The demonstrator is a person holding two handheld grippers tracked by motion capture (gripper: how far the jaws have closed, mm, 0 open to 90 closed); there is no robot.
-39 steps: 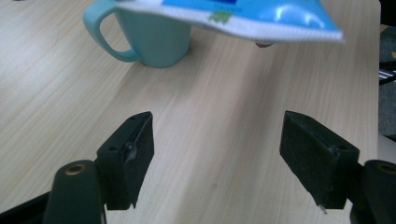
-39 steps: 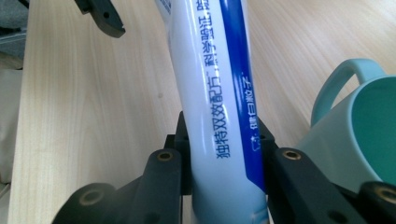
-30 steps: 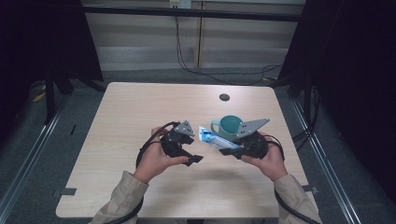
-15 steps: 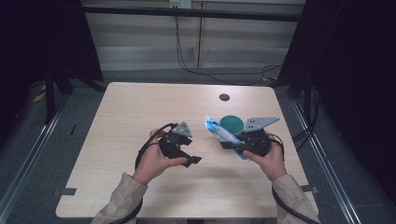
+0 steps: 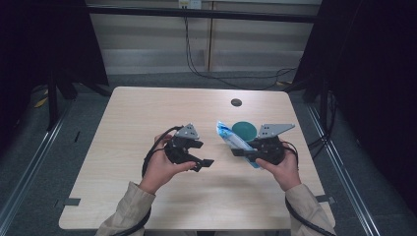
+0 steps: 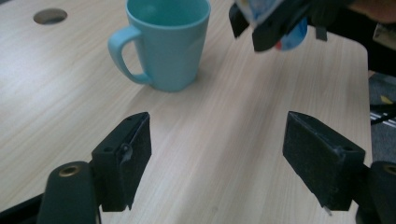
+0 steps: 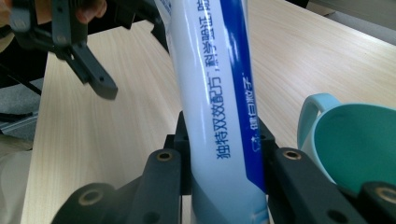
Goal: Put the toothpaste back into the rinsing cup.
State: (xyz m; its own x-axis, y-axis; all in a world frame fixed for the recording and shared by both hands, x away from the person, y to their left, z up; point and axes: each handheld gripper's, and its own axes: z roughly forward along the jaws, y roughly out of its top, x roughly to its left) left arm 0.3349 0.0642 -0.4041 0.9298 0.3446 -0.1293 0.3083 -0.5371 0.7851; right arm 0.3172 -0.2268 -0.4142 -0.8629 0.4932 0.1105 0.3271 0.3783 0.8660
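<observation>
The right gripper (image 5: 239,152) has its two black jaws closed tight on a white and blue tube (image 5: 235,141), which looks like toothpaste, with blue printed characters along its side. Compared with one second ago, this gripper has moved a little to the right and slightly toward the person, and the tube has turned: its free end now points more up and away, toward the far left, and it stands clearly apart from the left gripper (image 5: 202,162). Before, the two grippers were nearly meeting over the middle of the table (image 5: 147,113); now there is an open gap of bare wood between them.

The left gripper has its jaws wide apart and holds nothing; in the left gripper view only the table surface lies between the jaws. It has stayed almost in the same place.

A teal mug (image 5: 244,131) stands upright on the table just behind the tube and just beside the right gripper, its handle (image 6: 122,52) on the side toward the left gripper. It is the nearest obstacle for the right hand (image 5: 280,169). The left half and the far part of the table are free, except for a small round hole (image 5: 236,102) near the far edge. The right edge of the table is near the right hand.
</observation>
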